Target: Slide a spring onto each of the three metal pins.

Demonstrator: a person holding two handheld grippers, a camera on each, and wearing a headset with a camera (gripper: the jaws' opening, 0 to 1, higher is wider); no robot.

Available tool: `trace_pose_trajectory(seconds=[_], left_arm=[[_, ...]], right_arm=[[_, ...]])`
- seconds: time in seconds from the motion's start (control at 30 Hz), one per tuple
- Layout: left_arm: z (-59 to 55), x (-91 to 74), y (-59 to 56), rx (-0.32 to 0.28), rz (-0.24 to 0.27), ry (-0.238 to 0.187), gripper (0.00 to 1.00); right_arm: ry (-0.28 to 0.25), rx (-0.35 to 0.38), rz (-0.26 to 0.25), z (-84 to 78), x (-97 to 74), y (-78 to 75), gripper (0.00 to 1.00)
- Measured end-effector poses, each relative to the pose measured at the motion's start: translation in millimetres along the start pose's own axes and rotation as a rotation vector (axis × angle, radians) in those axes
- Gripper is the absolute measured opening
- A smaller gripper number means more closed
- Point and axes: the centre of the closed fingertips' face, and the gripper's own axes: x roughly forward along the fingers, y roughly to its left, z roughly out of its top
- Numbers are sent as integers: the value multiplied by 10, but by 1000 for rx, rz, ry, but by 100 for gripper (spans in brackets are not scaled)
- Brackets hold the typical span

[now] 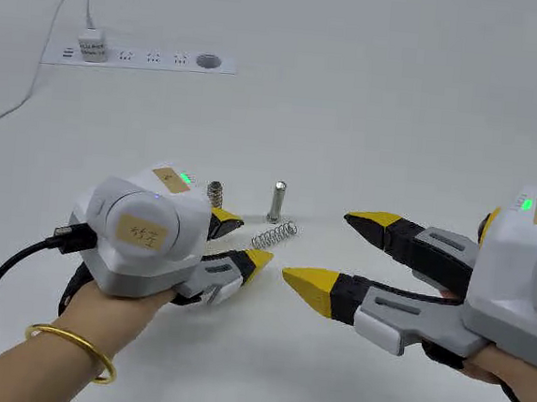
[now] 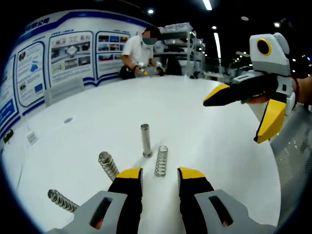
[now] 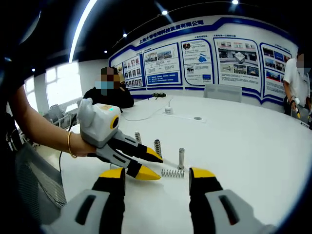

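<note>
The right gripper (image 3: 157,179) holds its yellow-tipped fingers wide apart, with nothing between them. Just past them a loose spring (image 3: 172,172) lies flat on the white surface (image 3: 253,146). A bare pin (image 3: 181,158) stands behind it. The left gripper (image 3: 151,165) reaches in from the left, its fingers a little apart, near the loose spring.

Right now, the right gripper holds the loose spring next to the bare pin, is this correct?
No. The loose spring lies on the table next to the bare pin; the right gripper is open and empty, as the head view shows.
</note>
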Motion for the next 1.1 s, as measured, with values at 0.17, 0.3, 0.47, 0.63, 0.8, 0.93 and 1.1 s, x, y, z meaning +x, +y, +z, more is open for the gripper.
trace_pose_trajectory(seconds=[0.17,0.3,0.47,0.63,0.8,0.93,1.1], left_arm=[[2,64,-6,-4,-11,-9,25],[16,99,-28,11,-22,-9,24],[-23,162,-13,16,-27,6,19],[-40,172,-11,22,-31,16,15],[-57,195,-8,19,-32,23,12],[-62,192,-18,18,-34,27,11],[-72,167,-58,36,-45,32,10]], right_arm=[[4,25,-14,-56,-24,-28,54],[9,30,-24,-81,-36,-49,54],[10,36,-25,-93,-34,-48,54],[15,38,-29,-111,-26,-59,53],[23,37,-34,-128,-19,-74,53],[29,38,-40,-140,-12,-71,53],[41,81,-76,-170,-24,-129,52]])
